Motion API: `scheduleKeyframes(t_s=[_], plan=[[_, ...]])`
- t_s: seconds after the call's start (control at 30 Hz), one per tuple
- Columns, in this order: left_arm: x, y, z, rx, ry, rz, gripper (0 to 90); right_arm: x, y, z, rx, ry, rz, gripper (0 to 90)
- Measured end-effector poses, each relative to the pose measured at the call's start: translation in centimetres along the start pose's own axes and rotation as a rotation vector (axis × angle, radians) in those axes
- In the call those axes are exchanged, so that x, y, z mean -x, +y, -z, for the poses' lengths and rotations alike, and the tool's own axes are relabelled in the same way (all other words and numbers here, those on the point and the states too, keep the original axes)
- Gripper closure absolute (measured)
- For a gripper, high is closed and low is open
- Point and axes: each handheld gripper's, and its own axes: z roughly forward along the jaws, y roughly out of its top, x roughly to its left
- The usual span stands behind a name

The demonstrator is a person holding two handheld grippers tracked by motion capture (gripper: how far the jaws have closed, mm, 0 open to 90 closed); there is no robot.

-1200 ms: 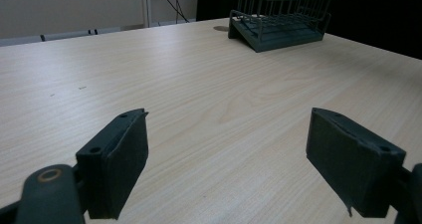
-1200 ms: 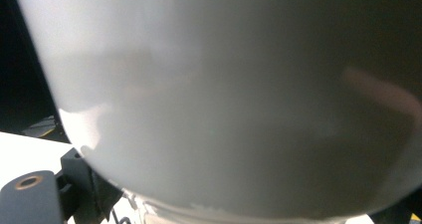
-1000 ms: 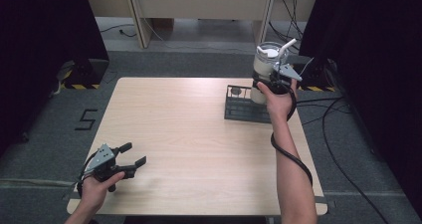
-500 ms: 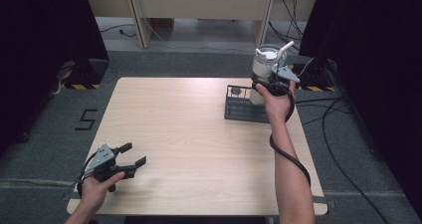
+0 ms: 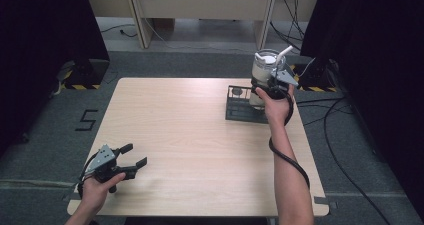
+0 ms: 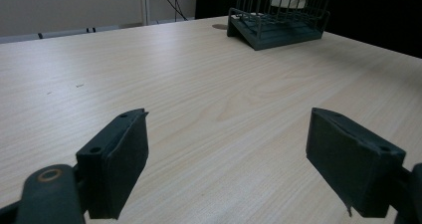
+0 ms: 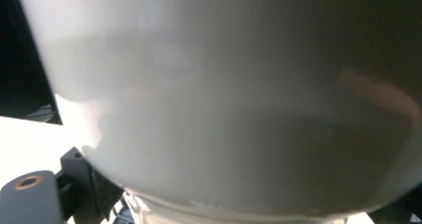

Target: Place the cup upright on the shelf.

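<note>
Right gripper (image 5: 274, 83) clamped on white jar (image 5: 264, 67) above wire rack (image 5: 239, 111): lift straight, keep upright; left gripper (image 5: 131, 159) idle, jaws wide.

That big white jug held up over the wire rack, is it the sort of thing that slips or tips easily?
Probably somewhat. The white jug looks smooth and rounded in the right gripper view, so the right gripper may slip on it. It looks tall, so it might tip if set carelessly in the wire rack. It appears rigid.
</note>
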Motion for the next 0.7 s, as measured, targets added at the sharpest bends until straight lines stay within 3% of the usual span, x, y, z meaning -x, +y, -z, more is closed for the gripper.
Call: scheduleKeyframes(t_s=[0.7], plan=[[0.1, 0.0, 0.0, 0.0, -0.003, -0.003, 16.3, -0.3, -1.3, -0.4, -0.017, 0.004, 0.002, 10.7]])
